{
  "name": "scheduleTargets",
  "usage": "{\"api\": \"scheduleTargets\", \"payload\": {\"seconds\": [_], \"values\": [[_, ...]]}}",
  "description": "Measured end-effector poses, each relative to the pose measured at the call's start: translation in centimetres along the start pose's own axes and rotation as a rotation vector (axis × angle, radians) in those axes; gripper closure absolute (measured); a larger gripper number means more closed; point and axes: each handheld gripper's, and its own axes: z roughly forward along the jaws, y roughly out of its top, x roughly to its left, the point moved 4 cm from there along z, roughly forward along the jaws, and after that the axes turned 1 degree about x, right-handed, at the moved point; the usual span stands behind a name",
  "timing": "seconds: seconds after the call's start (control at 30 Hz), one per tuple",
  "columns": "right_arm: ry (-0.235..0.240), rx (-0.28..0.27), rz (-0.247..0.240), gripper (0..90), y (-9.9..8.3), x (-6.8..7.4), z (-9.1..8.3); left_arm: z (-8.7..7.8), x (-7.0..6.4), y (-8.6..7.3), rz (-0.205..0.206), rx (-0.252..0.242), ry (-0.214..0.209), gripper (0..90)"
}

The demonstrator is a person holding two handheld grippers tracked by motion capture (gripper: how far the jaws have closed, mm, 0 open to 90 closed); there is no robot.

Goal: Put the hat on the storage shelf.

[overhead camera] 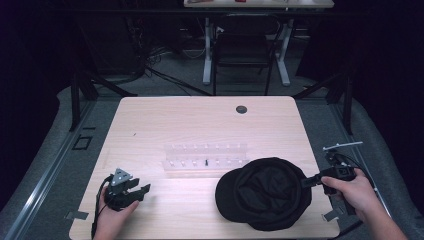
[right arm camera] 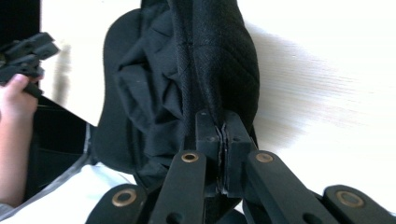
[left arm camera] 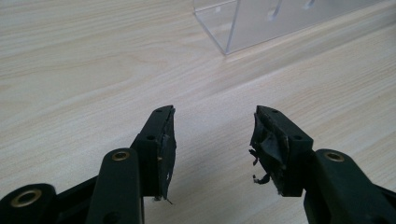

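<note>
Nearest me, right gripper (overhead camera: pixel 306 181) pinches the black cap's (overhead camera: pixel 265 192) rim; left gripper (overhead camera: pixel 142 191) gapes, holding nothing; clear rack (overhead camera: pixel 206 156) holds one dark pin (overhead camera: pixel 206 162), hard to make out.

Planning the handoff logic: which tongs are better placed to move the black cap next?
Right. The right tongs are already shut on the black cap at its rim. The left tongs are open over bare table, apart from the cap.
</note>
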Motion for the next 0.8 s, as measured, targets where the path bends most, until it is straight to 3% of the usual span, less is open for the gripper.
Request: {"api": "scheduleTargets", "payload": {"seconds": [0.17, 0.2, 0.23, 0.43, 0.7, 0.8], "values": [[0.056, -0.014, 0.008, 88.1, 0.1, 0.6, -0.4, 0.0, 0.0, 0.0, 0.002, 0.002, 0.000, 48.9], [0.039, -0.013, -0.004, 88.1, 0.1, 0.6, -0.5, 0.0, 0.0, 0.0, 0.002, 0.001, 0.000, 48.9], [0.075, -0.023, 0.004, 88.1, 0.1, 0.8, -0.6, 0.0, 0.0, 0.0, -0.002, -0.001, 0.000, 48.9], [0.109, -0.061, -0.009, 88.0, 0.4, 1.7, -1.2, 0.0, 0.0, 0.0, 0.002, 0.001, 0.001, 48.9], [0.156, -0.065, -0.012, 88.0, 0.4, 2.6, -1.4, 0.0, 0.0, 0.0, 0.001, 0.000, 0.001, 48.9], [0.147, -0.058, -0.028, 88.0, 0.4, 2.7, -1.4, 0.0, 0.0, 0.0, 0.001, 0.005, 0.000, 48.9]]}}
